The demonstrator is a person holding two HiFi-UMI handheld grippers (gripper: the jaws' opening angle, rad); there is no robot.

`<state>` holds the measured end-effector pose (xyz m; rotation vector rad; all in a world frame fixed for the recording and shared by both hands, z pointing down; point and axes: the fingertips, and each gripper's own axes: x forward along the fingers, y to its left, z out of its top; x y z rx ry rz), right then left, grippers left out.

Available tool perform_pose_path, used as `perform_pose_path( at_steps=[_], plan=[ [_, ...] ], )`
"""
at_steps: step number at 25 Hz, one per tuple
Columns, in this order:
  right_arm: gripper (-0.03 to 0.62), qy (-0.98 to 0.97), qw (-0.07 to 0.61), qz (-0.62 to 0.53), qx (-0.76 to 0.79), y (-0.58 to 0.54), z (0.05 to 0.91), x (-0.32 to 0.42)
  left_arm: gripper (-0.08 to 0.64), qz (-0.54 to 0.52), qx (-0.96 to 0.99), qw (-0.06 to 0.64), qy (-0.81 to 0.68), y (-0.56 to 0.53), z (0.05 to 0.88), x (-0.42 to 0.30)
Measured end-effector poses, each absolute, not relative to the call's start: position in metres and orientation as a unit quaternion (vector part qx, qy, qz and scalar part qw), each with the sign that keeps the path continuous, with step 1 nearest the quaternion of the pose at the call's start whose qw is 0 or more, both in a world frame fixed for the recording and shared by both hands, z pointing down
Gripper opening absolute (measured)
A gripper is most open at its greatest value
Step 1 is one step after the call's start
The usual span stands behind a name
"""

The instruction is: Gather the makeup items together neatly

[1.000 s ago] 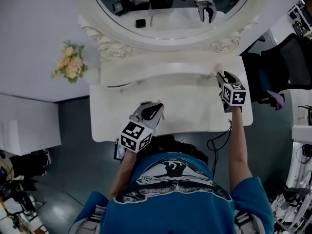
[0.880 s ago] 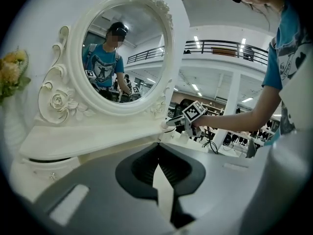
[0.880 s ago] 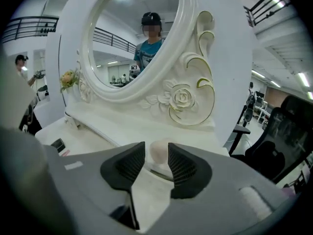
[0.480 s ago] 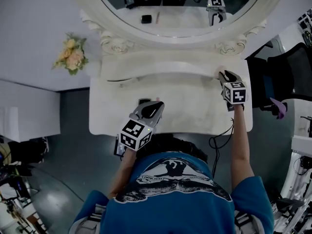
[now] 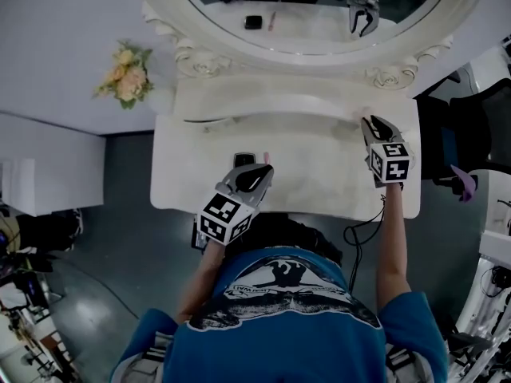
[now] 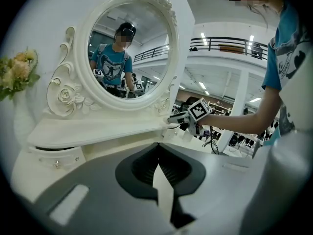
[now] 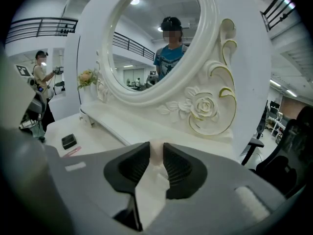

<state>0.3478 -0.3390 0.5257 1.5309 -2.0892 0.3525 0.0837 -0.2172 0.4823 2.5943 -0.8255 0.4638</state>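
My right gripper is at the right end of the white dressing table, under the raised shelf. Its jaws have just been closing, and the pads now press on a small pale pink item between them. Near the table's front left, my left gripper has its tips together with nothing in them. A black compact and a thin pink stick lie just beyond its tips. The left gripper view also shows the right gripper at the shelf.
An oval mirror in an ornate white frame rises behind the shelf. A bunch of flowers stands at the far left. A black chair is to the right of the table, and a cable hangs off the front edge.
The right gripper has narrowed onto the pale pink item at the shelf's right end. The head view has shifted, so the black compact and pink stick now show beyond the left gripper.
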Motion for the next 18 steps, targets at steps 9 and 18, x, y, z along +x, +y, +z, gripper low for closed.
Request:
perform_pose_path(
  at_steps=[9, 18],
  plan=[
    [0.091, -0.81, 0.28, 0.151, 0.493, -0.277, 0.554, 0.25, 0.014, 0.159, 0.928, 0.188, -0.282, -0.212, 0.479, 0.077],
    [0.092, -0.835, 0.326, 0.138, 0.422, -0.239, 0.583, 0.179, 0.014, 0.162, 0.93, 0.197, -0.264, -0.185, 0.483, 0.064]
  ],
)
